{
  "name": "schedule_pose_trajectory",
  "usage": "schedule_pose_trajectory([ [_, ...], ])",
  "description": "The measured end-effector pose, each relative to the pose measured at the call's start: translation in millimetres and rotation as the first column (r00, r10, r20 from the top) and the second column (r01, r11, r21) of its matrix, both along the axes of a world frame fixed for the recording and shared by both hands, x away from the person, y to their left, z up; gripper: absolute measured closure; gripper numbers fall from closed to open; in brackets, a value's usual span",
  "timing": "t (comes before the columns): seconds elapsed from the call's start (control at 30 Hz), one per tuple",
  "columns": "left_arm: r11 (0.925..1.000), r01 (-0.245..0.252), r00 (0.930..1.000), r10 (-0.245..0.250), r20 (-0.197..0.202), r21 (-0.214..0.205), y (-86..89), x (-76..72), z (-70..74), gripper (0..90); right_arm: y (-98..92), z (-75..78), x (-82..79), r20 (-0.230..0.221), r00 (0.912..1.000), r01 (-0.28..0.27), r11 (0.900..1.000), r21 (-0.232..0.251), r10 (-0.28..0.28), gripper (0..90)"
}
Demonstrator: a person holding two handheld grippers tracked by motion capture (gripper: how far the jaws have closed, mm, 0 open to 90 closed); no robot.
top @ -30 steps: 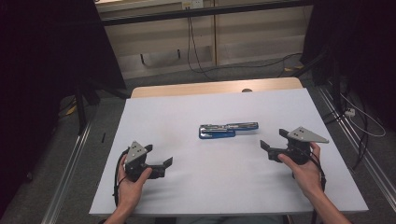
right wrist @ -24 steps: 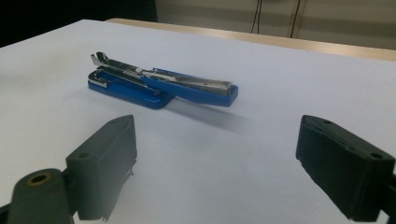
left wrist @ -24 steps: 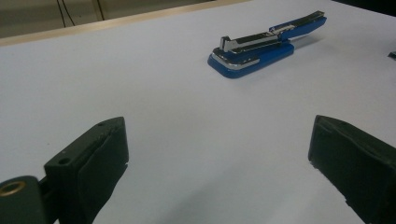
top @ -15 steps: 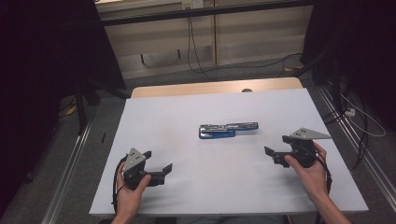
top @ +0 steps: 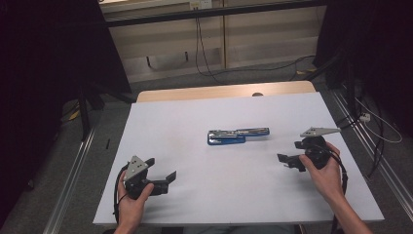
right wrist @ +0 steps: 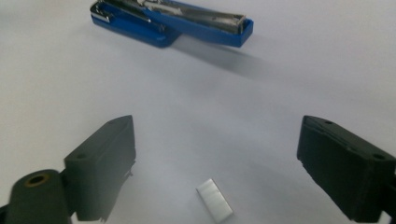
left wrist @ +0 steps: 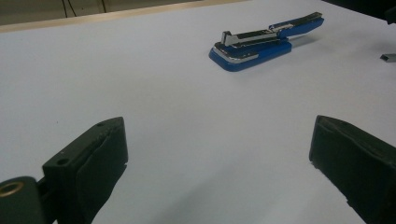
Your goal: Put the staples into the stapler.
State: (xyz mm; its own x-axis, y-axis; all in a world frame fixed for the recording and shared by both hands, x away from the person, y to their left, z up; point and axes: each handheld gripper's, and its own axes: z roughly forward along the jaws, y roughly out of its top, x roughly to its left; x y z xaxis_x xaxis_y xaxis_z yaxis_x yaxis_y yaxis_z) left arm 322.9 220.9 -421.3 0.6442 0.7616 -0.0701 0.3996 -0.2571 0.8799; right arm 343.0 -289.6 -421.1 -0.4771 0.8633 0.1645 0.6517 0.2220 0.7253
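A blue and chrome stapler [top: 238, 135] lies swung open near the middle of the white table [top: 195, 122]. The left gripper view has the stapler [left wrist: 261, 44] far ahead, and the right gripper view has it [right wrist: 173, 21] ahead at the top. My left gripper [top: 160, 169] is held near the front left edge, open, jaws wide [left wrist: 219, 154] over bare table. My right gripper [top: 289, 152] sits right of the stapler, also open [right wrist: 215, 154]. A small silver strip of staples [right wrist: 214, 199] lies on the table between the right jaws, touching neither.
A wooden strip [top: 224, 91] borders the table's far edge. Beyond it are cables on the floor [top: 209, 68] and dark stands at both sides. A small grey piece [left wrist: 387, 57] shows at the right edge of the left gripper view.
The left hand has drawn its gripper back a little toward the near edge. The right gripper has shifted only slightly. The stapler has stayed in place.
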Motion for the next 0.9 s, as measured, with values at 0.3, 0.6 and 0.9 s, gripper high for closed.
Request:
schedule_pose_trajectory([
  [0.3, 0.9998, 0.015, 0.9998, -0.015, 0.011, 0.013, -3.1, -1.9, 1.8, 4.6, -2.1, -4.1, 2.1, -0.056, 0.9942, -0.098, 0.9890, -0.111, 0.093, 18.5],
  [0.6, 0.9997, 0.025, 0.9996, -0.025, 0.010, 0.008, -4.8, -0.5, 1.3, 4.6, -12.7, -5.3, 3.4, -0.110, 0.9870, -0.128, 0.9867, -0.099, 0.117, 34.5],
  [0.9, 0.9995, 0.031, 0.9995, -0.031, 0.000, -0.001, -5.3, -0.7, 1.3, 4.6, -11.5, -4.8, 8.2, -0.168, 0.9722, -0.186, 0.9737, -0.132, 0.163, 50.7],
])
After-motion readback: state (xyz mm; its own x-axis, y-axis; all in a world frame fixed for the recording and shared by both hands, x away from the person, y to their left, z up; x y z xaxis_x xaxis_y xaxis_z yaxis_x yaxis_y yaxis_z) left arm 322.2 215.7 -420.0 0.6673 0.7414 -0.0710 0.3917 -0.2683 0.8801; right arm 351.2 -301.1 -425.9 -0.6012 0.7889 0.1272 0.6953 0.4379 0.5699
